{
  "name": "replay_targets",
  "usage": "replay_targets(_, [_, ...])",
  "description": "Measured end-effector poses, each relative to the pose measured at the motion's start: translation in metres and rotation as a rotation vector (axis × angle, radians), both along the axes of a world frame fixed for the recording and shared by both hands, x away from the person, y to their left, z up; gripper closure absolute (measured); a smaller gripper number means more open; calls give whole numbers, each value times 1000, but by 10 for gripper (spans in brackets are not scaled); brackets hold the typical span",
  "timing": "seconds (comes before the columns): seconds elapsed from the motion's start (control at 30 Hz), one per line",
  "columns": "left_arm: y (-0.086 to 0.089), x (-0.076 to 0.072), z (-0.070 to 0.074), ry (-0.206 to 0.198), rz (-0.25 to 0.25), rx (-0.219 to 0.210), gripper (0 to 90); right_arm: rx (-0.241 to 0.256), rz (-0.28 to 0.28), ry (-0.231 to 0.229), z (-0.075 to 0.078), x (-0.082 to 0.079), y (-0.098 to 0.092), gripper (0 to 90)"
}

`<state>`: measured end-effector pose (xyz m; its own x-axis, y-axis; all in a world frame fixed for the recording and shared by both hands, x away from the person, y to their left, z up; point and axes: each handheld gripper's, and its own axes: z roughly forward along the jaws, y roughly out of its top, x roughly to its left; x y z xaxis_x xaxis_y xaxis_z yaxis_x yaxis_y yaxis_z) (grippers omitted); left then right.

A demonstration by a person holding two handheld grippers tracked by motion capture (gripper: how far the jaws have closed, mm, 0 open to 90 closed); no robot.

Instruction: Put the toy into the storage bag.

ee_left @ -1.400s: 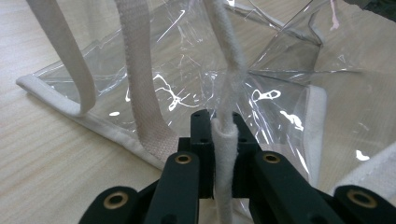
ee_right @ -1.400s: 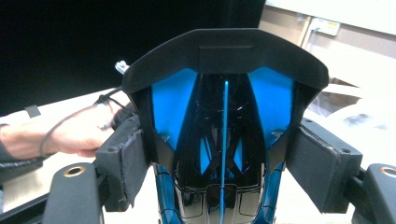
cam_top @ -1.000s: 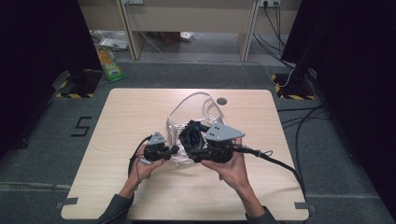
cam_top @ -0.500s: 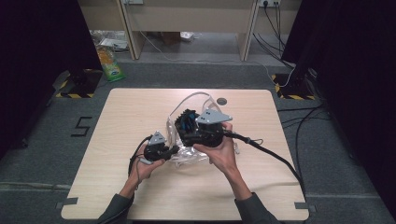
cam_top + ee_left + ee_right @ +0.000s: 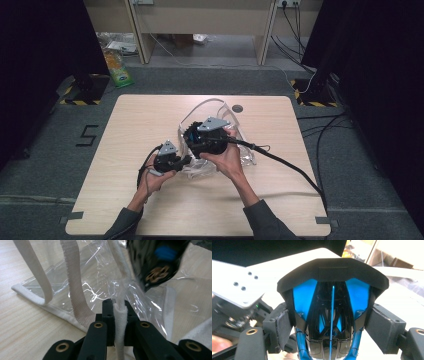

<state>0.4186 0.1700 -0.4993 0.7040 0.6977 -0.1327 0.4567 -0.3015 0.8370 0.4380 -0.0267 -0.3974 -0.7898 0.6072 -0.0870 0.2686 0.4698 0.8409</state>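
Observation:
A clear plastic bag (image 5: 243, 152) with white fabric trim and handles (image 5: 205, 103) lies at the middle of the wooden table (image 5: 125, 125). My left gripper (image 5: 181, 160) is shut on the bag's white rim (image 5: 119, 291), at the bag's left side; its strap handles (image 5: 72, 277) hang to the left in the left gripper view. My right gripper (image 5: 194, 136) hovers over the bag, shut on a black and blue mouse-shaped object (image 5: 332, 285), pinched at both sides by the pads (image 5: 283, 326). That object (image 5: 156, 262) hangs just above the held rim.
The right gripper's cable (image 5: 287, 164) trails across the table's right half to the floor. A round grey cap (image 5: 237, 108) sits near the far edge. A green packet (image 5: 117, 67) lies on the floor beyond the table's left corner.
My right gripper has carried the black and blue object away from the person and up over the bag. The left gripper has stayed on the rim.

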Motion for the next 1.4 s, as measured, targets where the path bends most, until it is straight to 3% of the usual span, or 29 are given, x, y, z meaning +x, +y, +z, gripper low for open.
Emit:
replay_targets(0.27, [-3,-1,0,0,-5,7,841,-71,-1,5,-7,10,4,258])
replay_targets(0.43, [-3,-2,2,-11,0,8,840,-183,-1,-31,-10,10,13,258])
replay_targets(0.5, [-1,-2,2,-9,3,6,837,-200,9,-39,-11,11,18,258])
replay_targets(0.93, [-2,-2,1,-13,5,6,840,-194,8,13,-14,18,16,258])
replay_targets(1.07, [-2,-2,1,-16,9,7,842,-242,10,-15,-12,17,14,258])
replay_targets(1.17, [-3,-3,2,-22,8,2,843,-295,-26,-38,-13,18,13,258])
replay_targets(1.23, [-2,-3,3,-26,7,0,843,-273,-35,-24,-11,19,11,258])
replay_targets(1.4, [-4,-3,1,-23,7,5,842,-296,-12,0,-11,25,12,258])
